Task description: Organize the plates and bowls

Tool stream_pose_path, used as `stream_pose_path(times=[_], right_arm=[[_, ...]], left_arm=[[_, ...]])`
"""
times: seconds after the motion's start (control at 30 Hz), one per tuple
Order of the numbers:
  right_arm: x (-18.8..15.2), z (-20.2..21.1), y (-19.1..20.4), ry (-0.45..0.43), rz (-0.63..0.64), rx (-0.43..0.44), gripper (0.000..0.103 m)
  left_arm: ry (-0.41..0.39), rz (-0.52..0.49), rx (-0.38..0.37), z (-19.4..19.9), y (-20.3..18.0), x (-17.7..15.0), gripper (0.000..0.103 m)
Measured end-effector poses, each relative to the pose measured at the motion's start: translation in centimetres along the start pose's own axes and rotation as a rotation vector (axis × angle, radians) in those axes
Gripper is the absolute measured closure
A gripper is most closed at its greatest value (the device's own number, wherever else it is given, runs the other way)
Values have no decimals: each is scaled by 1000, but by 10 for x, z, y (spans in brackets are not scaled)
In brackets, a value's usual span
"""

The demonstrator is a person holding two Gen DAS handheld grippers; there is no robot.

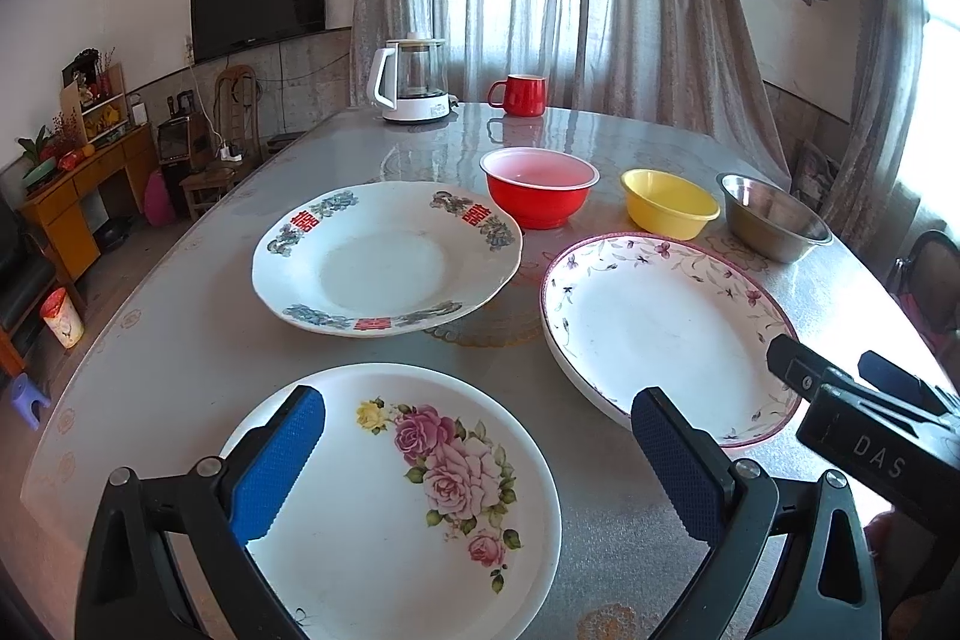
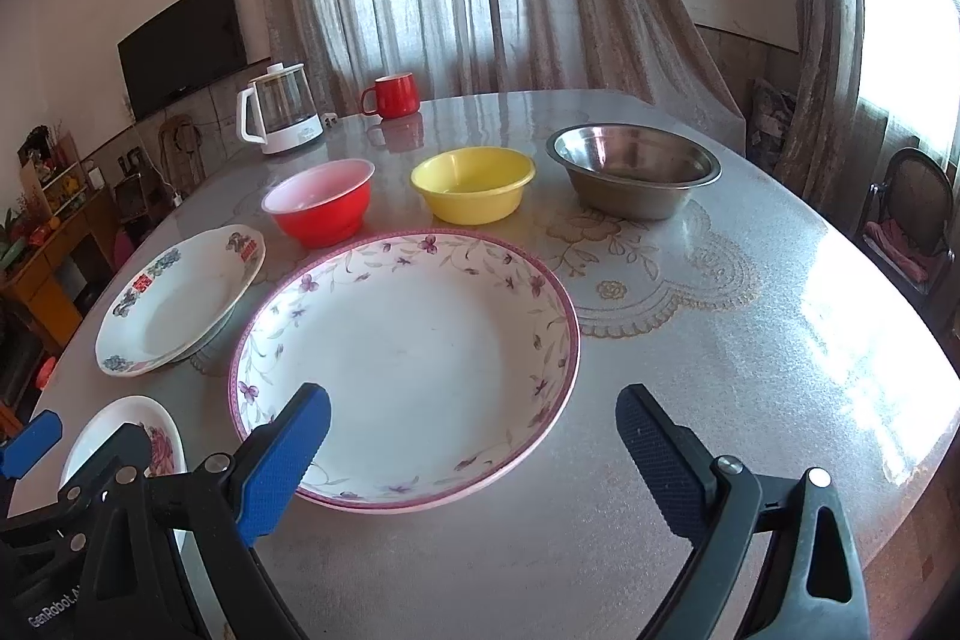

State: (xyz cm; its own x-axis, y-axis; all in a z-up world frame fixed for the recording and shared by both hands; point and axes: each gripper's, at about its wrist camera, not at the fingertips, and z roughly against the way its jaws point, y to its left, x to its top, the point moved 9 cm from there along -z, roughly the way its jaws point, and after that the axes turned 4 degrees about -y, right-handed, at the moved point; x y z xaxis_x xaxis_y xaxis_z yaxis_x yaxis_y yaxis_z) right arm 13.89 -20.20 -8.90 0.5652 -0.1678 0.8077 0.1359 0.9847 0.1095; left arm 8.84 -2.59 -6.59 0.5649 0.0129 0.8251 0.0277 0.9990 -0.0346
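Observation:
Three plates lie on the grey table. A rose-printed plate [image 1: 390, 508] [image 2: 153, 442] is nearest, and my left gripper [image 1: 480, 454] hovers open over it. Behind it sits a plate with red characters on its rim [image 1: 384, 259] [image 2: 180, 298]. The large purple-flower plate [image 1: 666, 334] [image 2: 408, 364] lies to the right, with my right gripper [image 2: 474, 454] [image 1: 840, 376] open above its near edge. Farther back stand three bowls in a row: red [image 1: 540, 187] [image 2: 321, 202], yellow [image 1: 669, 202] [image 2: 474, 184] and steel [image 1: 774, 217] [image 2: 633, 169].
A glass kettle with a white base [image 1: 414, 82] [image 2: 279, 118] and a red mug [image 1: 519, 94] [image 2: 393, 95] stand at the table's far edge [image 1: 600, 112]. A chair [image 2: 909, 214] is at the right. Curtains hang behind.

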Motion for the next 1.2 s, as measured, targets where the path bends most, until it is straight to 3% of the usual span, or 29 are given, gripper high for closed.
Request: stream_pose_path(times=[0.27,0.43,0.6,0.67,0.7,0.8,0.83,0.87,1.1,1.2], right_arm=[[8,-9,-24,15,-25,-13,5],[8,-18,-42,45,-49,-23,5],[11,-36,-55,103,-93,23,23],[13,-46,-60,131,-107,38,42],[13,-50,-62,144,-115,45,46],[12,-63,-66,183,-130,57,66],[11,-67,-66,194,-132,66,68],[10,-70,-66,203,-136,77,69],[6,-86,-59,241,-132,129,70],[6,-90,-55,257,-123,152,70]], left_arm=[[11,0,-61,-6,-8,5,0],[84,20,-180,-18,-19,6,0],[157,80,-284,-32,-28,19,2],[178,64,-316,-37,-34,24,7],[193,53,-320,-41,-37,26,9],[255,40,-340,-55,-41,25,39],[272,39,-339,-59,-42,24,51],[282,35,-333,-63,-41,23,54],[358,32,-336,-88,-45,19,55],[366,-16,-306,-97,-47,19,66]])
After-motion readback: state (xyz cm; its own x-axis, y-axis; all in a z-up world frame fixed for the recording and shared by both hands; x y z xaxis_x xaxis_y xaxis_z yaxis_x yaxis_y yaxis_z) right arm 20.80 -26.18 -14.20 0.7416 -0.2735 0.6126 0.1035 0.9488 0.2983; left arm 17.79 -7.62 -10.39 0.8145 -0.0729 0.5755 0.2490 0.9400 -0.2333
